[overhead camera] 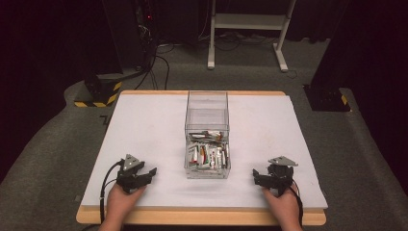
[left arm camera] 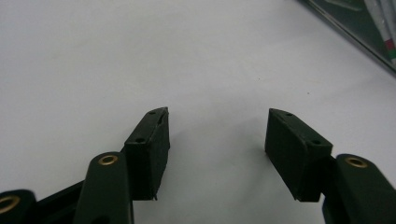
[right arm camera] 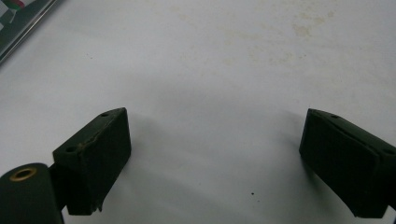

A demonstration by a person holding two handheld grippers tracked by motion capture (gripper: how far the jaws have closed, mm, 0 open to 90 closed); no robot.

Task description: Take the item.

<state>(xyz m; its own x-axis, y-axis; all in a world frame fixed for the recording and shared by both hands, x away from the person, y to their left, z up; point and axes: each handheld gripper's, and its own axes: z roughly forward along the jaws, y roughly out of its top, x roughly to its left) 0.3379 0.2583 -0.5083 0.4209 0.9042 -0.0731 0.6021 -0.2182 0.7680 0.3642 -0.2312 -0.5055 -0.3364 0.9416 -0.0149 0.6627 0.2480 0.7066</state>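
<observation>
Left gripper (left arm camera: 217,128): jaws stood wide apart, nothing between them, only bare white table surface (left arm camera: 140,56) beneath. Pads rested low over the table; whether they touched it could not be told. Right gripper (right arm camera: 215,140): jaws likewise spread wide, empty, over the same white surface, which bore faint yellowish stains farther out.

In the high view, left gripper (overhead camera: 150,172) sat near the front edge of the table at the left, held by the person's left hand (overhead camera: 120,199), jaws pointing inward toward the centre. Right gripper (overhead camera: 256,176) sat opposite at the right, held by the right hand (overhead camera: 284,202), also pointing inward.

Clear plastic box (overhead camera: 207,139) stood between them, well apart from both, at table centre. Small packets (overhead camera: 208,154), white with red and green markings, lay in its near half. A corner of the box showed at the edge of each gripper view.
</observation>
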